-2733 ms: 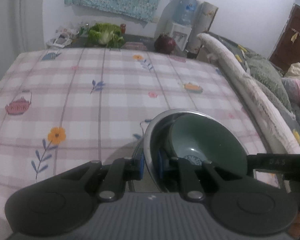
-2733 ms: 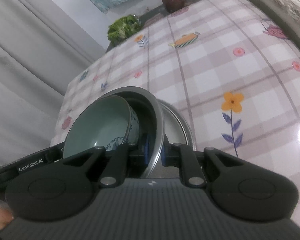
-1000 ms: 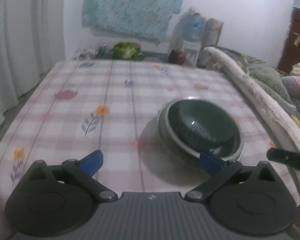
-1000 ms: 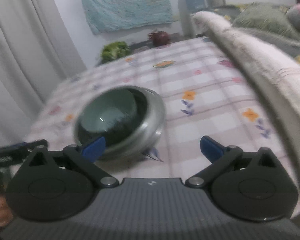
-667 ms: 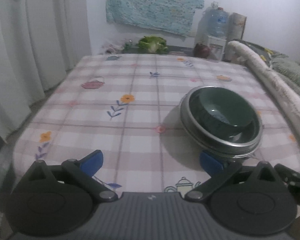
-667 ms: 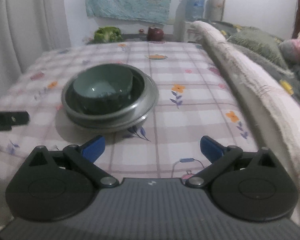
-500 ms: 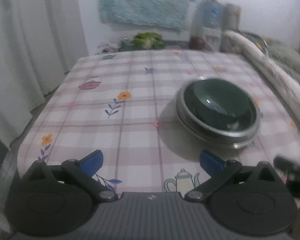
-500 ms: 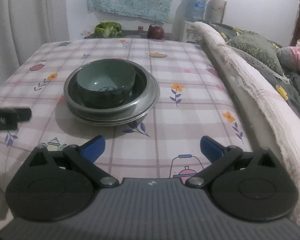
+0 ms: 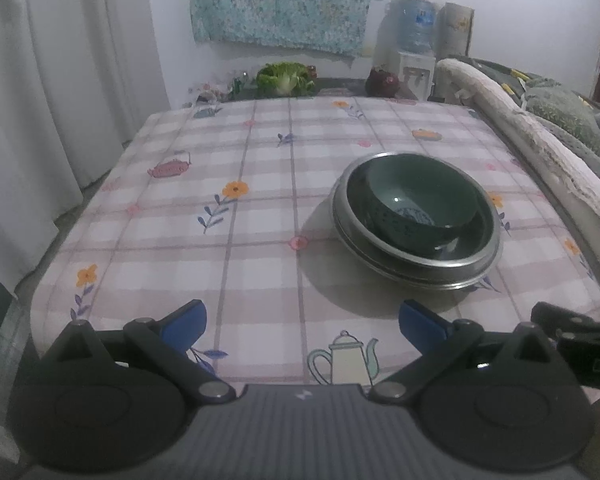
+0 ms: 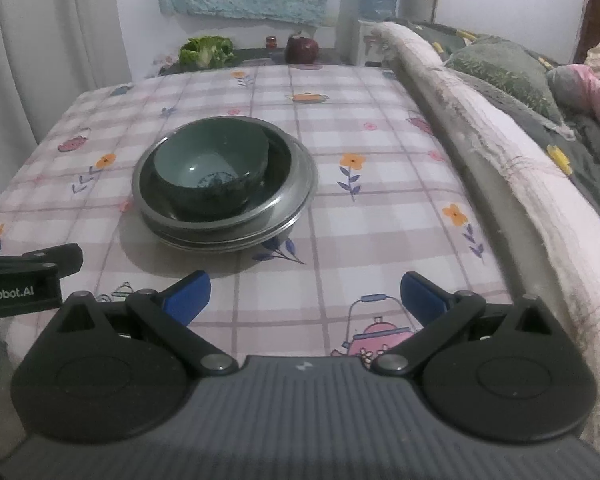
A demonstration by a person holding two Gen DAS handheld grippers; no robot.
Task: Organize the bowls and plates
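Note:
A small green bowl (image 9: 418, 204) (image 10: 212, 164) sits inside a dark plate (image 9: 472, 240) (image 10: 278, 160), and both rest in stacked steel plates (image 9: 428, 276) (image 10: 300, 188) on the checked tablecloth (image 9: 260, 208) (image 10: 380, 216). My left gripper (image 9: 302, 322) is open, pulled back near the table's front edge, left of the stack. Also open is my right gripper (image 10: 306, 294), which hangs above the front edge, with the stack ahead and to its left. Nothing is between either pair of fingers.
A rolled blanket and bedding (image 9: 540, 148) (image 10: 500, 152) run along the table's right side. Lettuce (image 9: 286, 76) (image 10: 206, 50) and a dark red round thing (image 9: 382, 80) (image 10: 302, 48) lie beyond the far edge, near a water dispenser (image 9: 414, 40). White curtains (image 9: 60, 80) hang at left.
Both grippers let go of the stacked dishes, opened wide and drew back toward the table's front edge. The stack now rests alone on the cloth.

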